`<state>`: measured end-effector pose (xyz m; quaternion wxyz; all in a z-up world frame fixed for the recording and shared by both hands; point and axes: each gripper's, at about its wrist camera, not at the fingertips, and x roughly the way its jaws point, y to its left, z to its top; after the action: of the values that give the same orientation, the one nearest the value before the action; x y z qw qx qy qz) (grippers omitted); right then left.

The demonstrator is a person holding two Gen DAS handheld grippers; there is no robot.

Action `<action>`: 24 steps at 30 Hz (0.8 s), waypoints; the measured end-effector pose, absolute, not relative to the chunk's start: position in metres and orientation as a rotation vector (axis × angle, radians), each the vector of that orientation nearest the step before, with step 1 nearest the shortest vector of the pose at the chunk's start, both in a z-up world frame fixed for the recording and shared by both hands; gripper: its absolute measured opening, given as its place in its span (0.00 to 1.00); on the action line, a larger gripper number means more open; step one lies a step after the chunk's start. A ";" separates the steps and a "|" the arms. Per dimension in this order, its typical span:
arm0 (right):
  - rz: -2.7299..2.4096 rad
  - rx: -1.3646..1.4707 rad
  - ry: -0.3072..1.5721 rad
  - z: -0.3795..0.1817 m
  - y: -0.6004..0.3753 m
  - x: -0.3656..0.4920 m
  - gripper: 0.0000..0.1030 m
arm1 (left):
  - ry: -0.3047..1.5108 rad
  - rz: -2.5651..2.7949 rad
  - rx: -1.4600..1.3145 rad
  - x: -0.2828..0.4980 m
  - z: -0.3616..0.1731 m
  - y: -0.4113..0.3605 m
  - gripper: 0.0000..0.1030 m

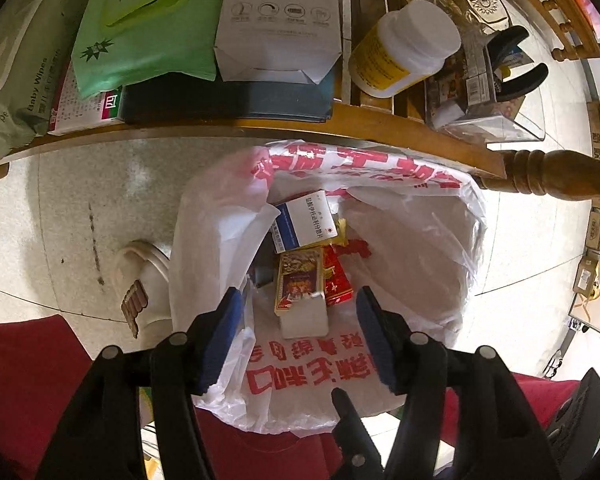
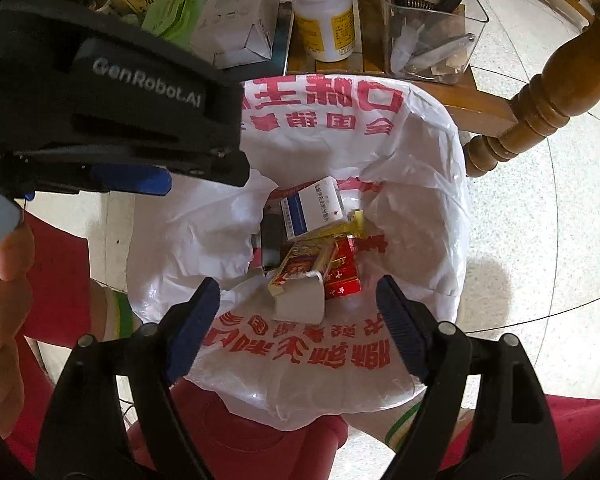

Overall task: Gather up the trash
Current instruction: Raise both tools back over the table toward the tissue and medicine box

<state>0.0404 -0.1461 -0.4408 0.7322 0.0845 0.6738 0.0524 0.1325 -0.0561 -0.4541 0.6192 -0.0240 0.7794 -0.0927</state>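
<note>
Left wrist view first: the left gripper [image 1: 300, 304] hangs over a white plastic bag [image 1: 412, 240] with red print, fingers spread apart and grasping nothing. Down in the bag, low centre of the frame, I count four boxes: one white-and-blue medicine box [image 1: 302, 220], one gold-patterned box [image 1: 298, 280], one red box [image 1: 337, 280] beside it, and one plain white box [image 1: 304, 320] nearest the fingers. A yellow wrapper [image 1: 340, 234] peeks out between them.

Across the top runs the wooden counter [image 1: 380, 124], carrying one green wipes pack [image 1: 140, 28], one grey wipes pack [image 1: 20, 72], one white carton [image 1: 276, 20] and one white bottle with a yellow label [image 1: 400, 48].

Right wrist view now: the right gripper [image 2: 298, 300] also points down into the bag mouth, fingers released and wide, nothing between them. Same four boxes at centre frame. One clear container [image 2: 432, 32] sits upper right on the counter, and a turned wooden leg [image 2: 540, 96] stands at the right edge.
</note>
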 end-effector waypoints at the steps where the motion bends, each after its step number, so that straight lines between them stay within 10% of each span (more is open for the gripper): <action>1: 0.115 0.187 1.479 -0.439 -0.148 0.040 0.76 | 1.787 -0.214 -0.050 0.132 -0.452 -0.056 0.57; 24: 0.193 0.079 1.137 -0.250 -0.168 -0.020 0.87 | 1.519 -0.358 0.201 0.051 -0.280 -0.019 0.78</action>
<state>-0.0197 -0.1675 -0.2500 0.8375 0.0373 0.5374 0.0911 0.0508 -0.0193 -0.2803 0.7061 0.0906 0.6836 -0.1609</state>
